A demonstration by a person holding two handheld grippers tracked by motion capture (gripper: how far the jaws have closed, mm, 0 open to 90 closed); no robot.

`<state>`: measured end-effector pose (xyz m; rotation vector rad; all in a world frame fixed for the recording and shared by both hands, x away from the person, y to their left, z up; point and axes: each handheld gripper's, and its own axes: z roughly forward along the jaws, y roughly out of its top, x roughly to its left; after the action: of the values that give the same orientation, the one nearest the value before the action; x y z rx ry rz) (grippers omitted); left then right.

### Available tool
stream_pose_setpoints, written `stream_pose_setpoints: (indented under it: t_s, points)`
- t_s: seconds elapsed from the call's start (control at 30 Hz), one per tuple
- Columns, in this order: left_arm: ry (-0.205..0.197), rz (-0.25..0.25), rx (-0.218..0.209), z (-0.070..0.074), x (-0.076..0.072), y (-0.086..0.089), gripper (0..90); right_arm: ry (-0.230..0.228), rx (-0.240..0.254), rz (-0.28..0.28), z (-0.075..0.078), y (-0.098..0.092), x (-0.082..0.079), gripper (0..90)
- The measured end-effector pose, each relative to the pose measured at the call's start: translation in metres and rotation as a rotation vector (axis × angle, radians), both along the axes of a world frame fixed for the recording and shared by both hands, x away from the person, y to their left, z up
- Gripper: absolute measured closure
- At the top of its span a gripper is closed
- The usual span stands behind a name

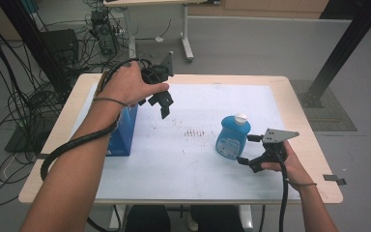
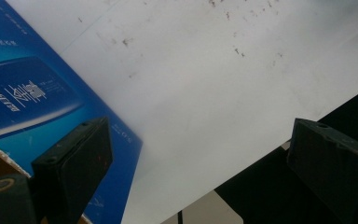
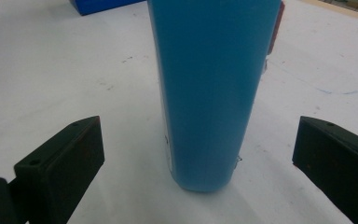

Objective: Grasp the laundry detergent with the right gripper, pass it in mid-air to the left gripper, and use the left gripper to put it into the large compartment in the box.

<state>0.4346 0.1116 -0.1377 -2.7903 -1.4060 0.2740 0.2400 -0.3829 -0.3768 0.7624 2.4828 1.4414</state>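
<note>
A blue bottle (image 1: 232,136) with a white cap stands upright on the white mat (image 1: 193,159), right of centre. My right gripper (image 1: 249,150) is open just to the bottle's right, low over the mat. In the right gripper view the bottle (image 3: 212,88) rises between the two spread jaws, touching neither. A blue box (image 1: 124,129) stands at the mat's left side. My left gripper (image 1: 160,104) hangs open above the mat, just right of the box's far end. In the left gripper view the box (image 2: 32,107) lies beside the left jaw, and nothing sits between the jaws.
The mat covers most of a light wooden table (image 1: 314,145). Small dark specks (image 1: 193,131) mark the mat's middle. Cables (image 1: 24,96) and dark equipment crowd the floor to the left; a black post (image 1: 343,43) stands at the far right.
</note>
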Motion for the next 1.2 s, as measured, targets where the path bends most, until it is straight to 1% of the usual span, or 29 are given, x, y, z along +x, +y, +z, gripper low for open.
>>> stream_pose_setpoints:
  t_s: [0.27,0.37,0.43,0.5,0.57,0.6,0.67,0.83,1.03,1.07,1.2]
  points:
    - [0.007,-0.004,-0.002,-0.0039,0.0013,0.0005,7.2,-0.002,0.003,0.003,0.0000,0.0046,0.0030,2.0]
    - [0.004,-0.001,-0.005,-0.0039,0.0012,0.0007,7.2,-0.002,0.004,0.004,0.0000,0.0059,0.0041,2.1]
    - [0.010,-0.007,-0.004,-0.0034,0.0022,0.0003,7.2,-0.002,0.004,0.003,0.0004,0.0068,0.0044,2.1]
    - [0.009,-0.007,-0.005,-0.0032,0.0022,0.0005,7.2,-0.004,0.006,0.000,0.0007,0.0070,0.0042,2.1]
    - [-0.001,0.005,-0.011,-0.0029,0.0004,0.0014,7.2,-0.005,0.008,0.002,0.0011,0.0069,0.0044,2.2]
    - [0.005,0.001,-0.007,-0.0025,0.0013,0.0011,7.2,-0.007,0.004,0.002,0.0016,0.0071,0.0043,2.2]
    - [0.004,-0.004,-0.003,-0.0026,0.0010,0.0003,7.2,-0.005,0.006,0.000,0.0016,0.0067,0.0039,2.2]
    - [0.005,0.003,-0.008,-0.0031,0.0002,0.0006,7.2,-0.006,0.005,-0.002,0.0015,0.0049,0.0035,2.2]
    - [0.001,-0.002,-0.004,-0.0048,-0.0002,-0.0015,7.2,-0.005,0.006,-0.004,0.0013,0.0043,0.0029,2.2]
    - [0.005,-0.003,0.001,-0.0049,0.0003,-0.0028,7.1,-0.005,0.008,-0.004,0.0010,0.0042,0.0028,2.2]
    - [0.002,-0.005,-0.003,-0.0052,0.0000,-0.0028,7.2,-0.003,0.011,-0.004,0.0003,0.0041,0.0032,2.2]
